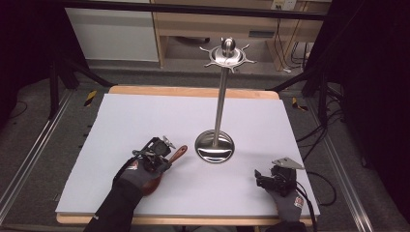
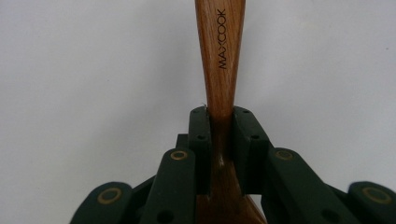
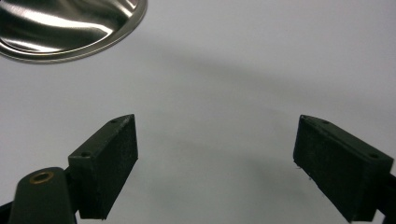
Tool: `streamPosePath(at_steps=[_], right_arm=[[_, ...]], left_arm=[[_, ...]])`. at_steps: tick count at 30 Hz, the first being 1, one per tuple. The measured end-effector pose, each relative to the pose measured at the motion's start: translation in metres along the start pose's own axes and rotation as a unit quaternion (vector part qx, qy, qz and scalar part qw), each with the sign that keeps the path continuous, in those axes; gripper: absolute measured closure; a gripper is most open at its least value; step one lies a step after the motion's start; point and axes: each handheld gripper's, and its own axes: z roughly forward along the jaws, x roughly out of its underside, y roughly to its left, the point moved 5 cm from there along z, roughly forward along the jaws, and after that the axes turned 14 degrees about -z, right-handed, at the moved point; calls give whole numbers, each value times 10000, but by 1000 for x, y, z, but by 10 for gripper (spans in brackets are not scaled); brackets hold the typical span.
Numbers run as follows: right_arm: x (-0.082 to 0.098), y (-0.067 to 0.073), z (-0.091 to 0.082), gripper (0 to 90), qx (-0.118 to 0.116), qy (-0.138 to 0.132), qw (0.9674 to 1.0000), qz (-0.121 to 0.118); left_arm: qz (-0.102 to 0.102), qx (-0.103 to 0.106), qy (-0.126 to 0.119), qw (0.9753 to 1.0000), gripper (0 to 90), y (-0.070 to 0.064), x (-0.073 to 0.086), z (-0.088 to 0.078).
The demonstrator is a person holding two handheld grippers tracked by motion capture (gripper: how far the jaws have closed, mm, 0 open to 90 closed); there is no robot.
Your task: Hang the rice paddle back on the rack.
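1. Gripping the wooden utensil (image 2: 219,70) at the narrow neck of its handle, the left gripper (image 2: 219,135) has both pads pressed on the wood; the handle runs straight ahead of the jaws, and the wider end sits behind them, under the hand. Spoon or spatula: hard to tell, since the glove hides the head in the high view.
2. Right gripper (image 3: 215,158) hangs with jaws wide apart, nothing between them, low over the white table cover (image 3: 261,60).
3. Risk: the neck is smooth and tapered, so the utensil could pivot or slide in the pads on a lift, the heavy end dropping.
4. Risk: the metal stand (image 1: 221,96) rises ahead and to the right of the left gripper (image 1: 155,153); a swing of the long handle could knock the pole or catch a hook of the crown (image 1: 227,52), tipping the stand.
5. Stand base (image 3: 70,28) lies ahead-left of the right gripper, well apart.
6. Room: open cover ahead and left of the left gripper; the near table edge lies close behind both hands.
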Motion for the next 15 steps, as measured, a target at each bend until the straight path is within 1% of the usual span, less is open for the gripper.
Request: streamPosePath(at_steps=[2,3,9,10,15], right_arm=[[0,0,0,141,4,7,10000,-9],[0,0,0,141,1,13,10000,1],[0,0,0,140,4,18,10000,2],[0,0,0,140,5,18,10000,-9],[0,0,0,140,12,21,10000,-12]], left_arm=[[-2,45,-81,10000,779,0,3,-3],[-17,77,-174,9998,779,0,5,-5],[-71,188,-308,9993,780,4,10,-13],[-71,188,-308,9993,779,4,10,-13],[-120,223,-457,9986,780,6,12,-20]])
